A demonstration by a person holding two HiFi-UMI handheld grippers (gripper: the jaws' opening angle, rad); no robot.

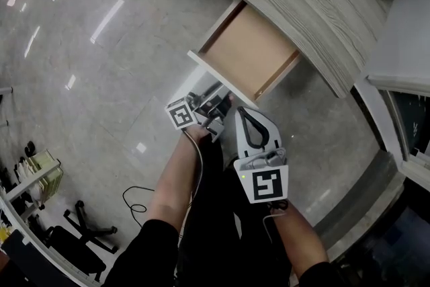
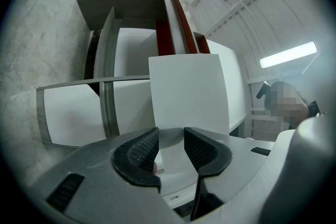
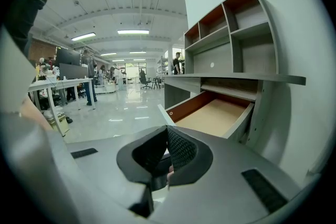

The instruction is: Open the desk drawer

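Observation:
The desk drawer (image 1: 216,72) stands pulled out from under the grey wood-grain desk top (image 1: 302,3), and its tan bottom is bare. My left gripper (image 1: 216,104) sits just below the drawer's white front. In the left gripper view that front (image 2: 186,92) rises ahead, and my left gripper (image 2: 171,150) is open, with a strip of the white panel showing in the gap and no pad visibly pressing on it. My right gripper (image 1: 243,114) hangs back beside it, short of the drawer. In its own view it (image 3: 167,152) is shut on nothing, and the open drawer (image 3: 239,120) lies ahead to the right.
Open shelves (image 3: 231,23) rise above the desk. A black office chair (image 1: 80,232), a loose cable (image 1: 134,198) and a small rack (image 1: 40,171) stand on the shiny floor at the left. Tables and people (image 3: 58,84) fill the far office.

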